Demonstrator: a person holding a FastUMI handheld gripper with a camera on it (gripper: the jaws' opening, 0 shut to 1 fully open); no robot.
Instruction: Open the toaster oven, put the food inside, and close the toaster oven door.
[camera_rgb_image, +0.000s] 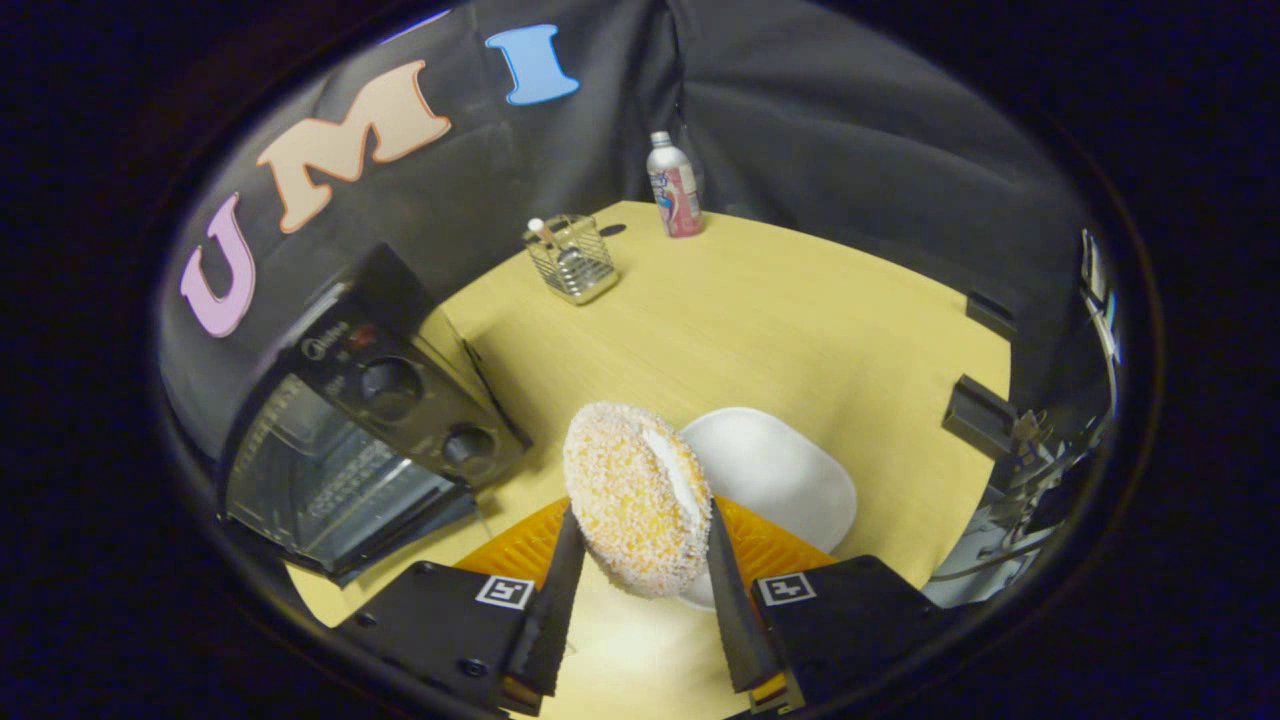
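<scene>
Hand-held gripper (640, 560): black finger mounts; a square coded marker on each; small screws.

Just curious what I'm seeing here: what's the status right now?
Gripper shut on donut, lifted above white plate. Toaster oven off to one side, door open. Nothing blocking the way.

Orange sugar-speckled doughnut (636, 497), white cream; white plate (785, 470); black toaster oven (370, 420); pale yellow table (800, 320).
</scene>
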